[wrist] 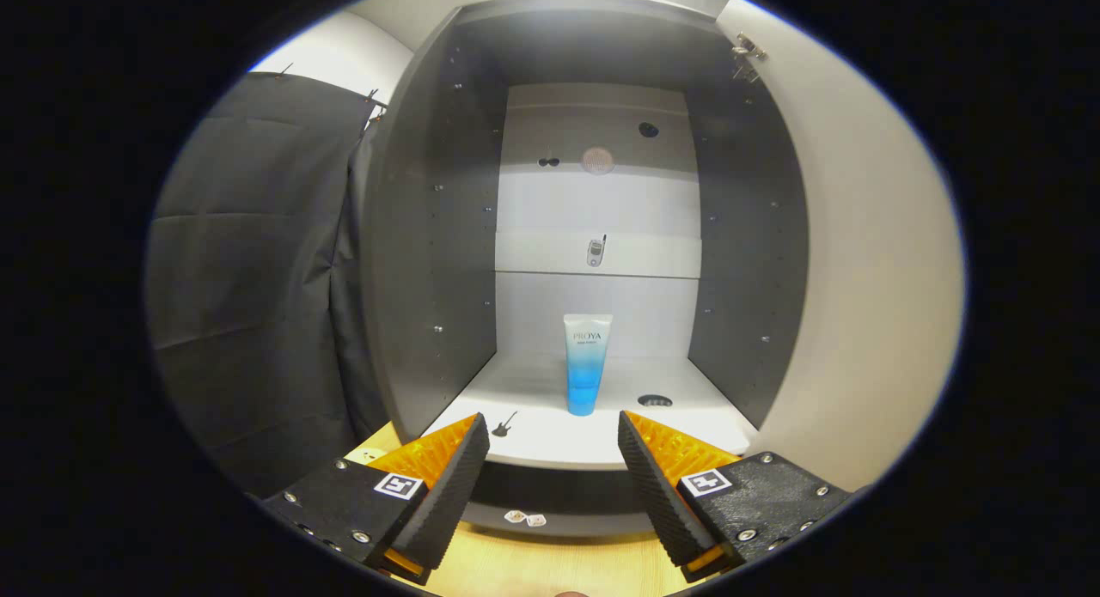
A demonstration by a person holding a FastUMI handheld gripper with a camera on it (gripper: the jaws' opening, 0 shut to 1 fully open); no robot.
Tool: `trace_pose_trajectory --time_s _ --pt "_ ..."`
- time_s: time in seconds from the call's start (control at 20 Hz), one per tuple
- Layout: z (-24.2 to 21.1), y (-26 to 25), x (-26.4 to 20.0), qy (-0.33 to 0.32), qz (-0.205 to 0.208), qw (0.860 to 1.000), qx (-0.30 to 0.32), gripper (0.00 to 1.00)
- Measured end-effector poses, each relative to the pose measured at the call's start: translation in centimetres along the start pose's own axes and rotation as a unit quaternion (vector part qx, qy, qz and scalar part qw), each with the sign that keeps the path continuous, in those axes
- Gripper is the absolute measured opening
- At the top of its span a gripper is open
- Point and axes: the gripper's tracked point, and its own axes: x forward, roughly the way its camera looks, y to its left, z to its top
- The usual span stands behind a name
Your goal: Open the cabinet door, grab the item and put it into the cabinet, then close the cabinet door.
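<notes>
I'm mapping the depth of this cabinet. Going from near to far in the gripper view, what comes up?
Open tongs → wooden surface → cabinet shelf's front edge → blue tube standing on the shelf → cabinet back wall.

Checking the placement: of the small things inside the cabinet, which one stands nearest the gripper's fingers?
The blue-and-white tube, upright on the cabinet floor just beyond the open gripper. The small phone-like item sits higher and farther back on the shelf.

A staged test booth, not a home — black cloth (249, 271) hangs just left of an open grey cabinet (430, 236), and a wooden tabletop (533, 563) lies below it.
</notes>
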Motion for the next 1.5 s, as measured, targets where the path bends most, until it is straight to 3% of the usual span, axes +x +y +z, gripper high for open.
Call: trace_pose_trajectory --time_s 0.55,0.95,1.15,1.35,1.5 --pt "0.0 -1.3 -16.9 -0.011 -0.021 1.0 0.021 0.93" --pt "0.5 -3.8 -25.1 -0.013 0.041 0.998 0.036 0.93" --pt "1.1 -8.4 -28.3 -0.021 0.041 0.998 0.033 0.93" --pt "1.5 -13.0 -31.6 -0.007 0.047 0.994 0.094 0.93" --pt "1.9 -17.6 -33.0 -0.016 0.014 0.994 0.105 0.93"
